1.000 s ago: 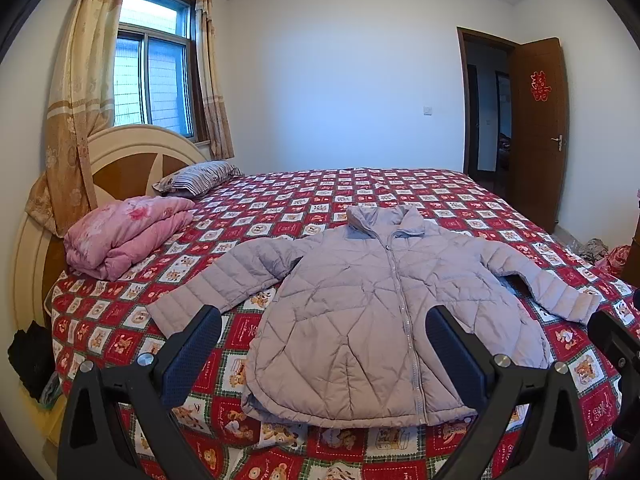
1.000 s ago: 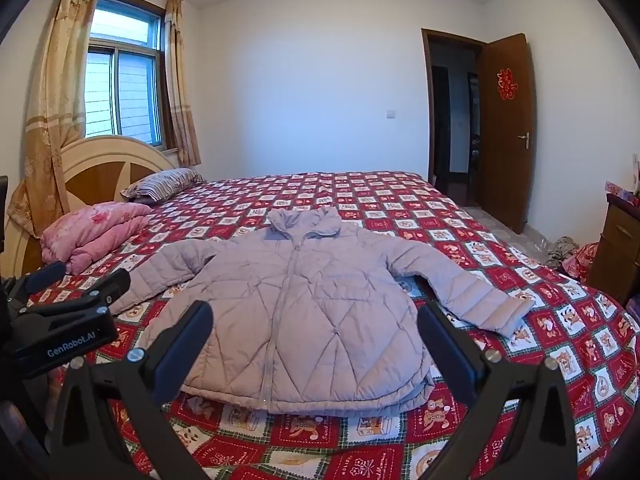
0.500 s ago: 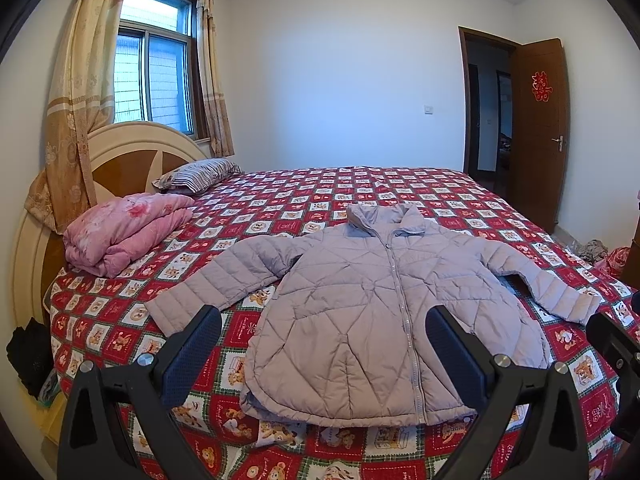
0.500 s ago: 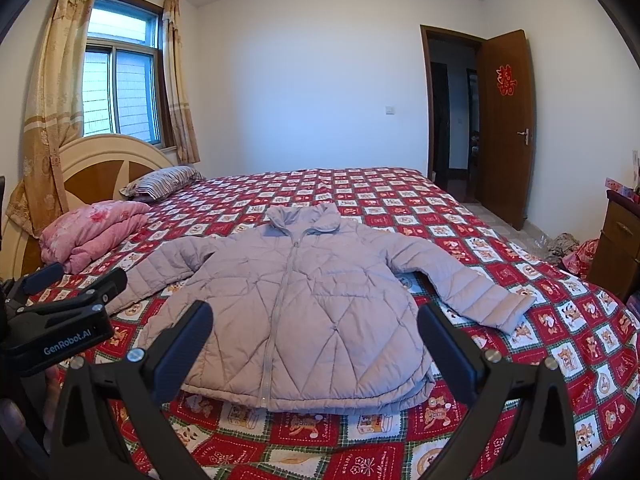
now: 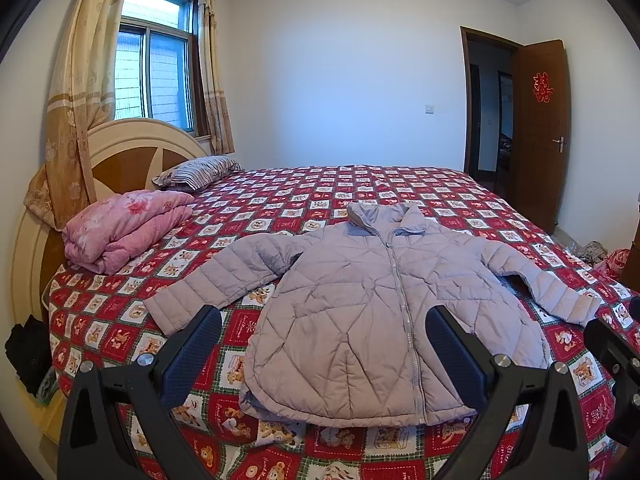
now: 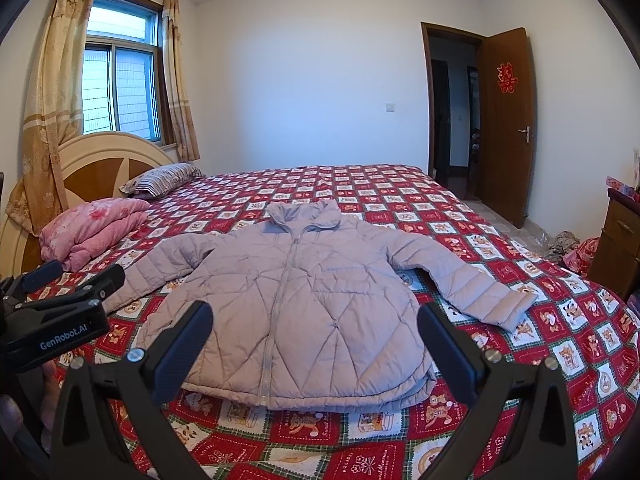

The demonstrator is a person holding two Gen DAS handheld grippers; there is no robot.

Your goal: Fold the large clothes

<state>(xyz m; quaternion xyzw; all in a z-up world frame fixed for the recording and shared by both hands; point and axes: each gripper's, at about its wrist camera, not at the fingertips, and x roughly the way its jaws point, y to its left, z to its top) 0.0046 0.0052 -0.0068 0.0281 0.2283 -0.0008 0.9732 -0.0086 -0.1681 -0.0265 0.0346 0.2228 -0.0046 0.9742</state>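
Jacket (image 5: 372, 316) lies flat, zipped, front up on the bed (image 5: 360, 184), collar toward the far side, hem near the near edge. Both sleeves spread out to the sides, cuffs resting on the quilt. Hem sits a little in from the bed's near edge, a strip of checked quilt showing below it. Far half of the bed is bare quilt, wide room beyond the collar. Quilt also free on both sides past the cuffs.

Left gripper (image 5: 324, 344) hovers above the near edge, jaws wide, holding nothing, apart from the jacket. Right gripper (image 6: 316, 340) the same: jaws wide, empty, above the hem area, not touching.

Headboard side: pink blanket (image 5: 124, 228) folded, near the sleeve cuff but apart from it; pillow (image 5: 196, 170) behind it against the headboard (image 5: 120, 148). Window (image 5: 152, 68) with curtains above.

Left view only: dark bundle (image 5: 28, 356) low beside the bed at the headboard corner, and the right gripper's body at the right edge. Right view only: cabinet (image 6: 618, 232) by the right wall, and the left gripper's body at the left edge with part of a hand (image 6: 16, 408) below it. Both views show the open door (image 6: 506, 120) and clutter on the floor (image 6: 568, 244) past the bed's right side.
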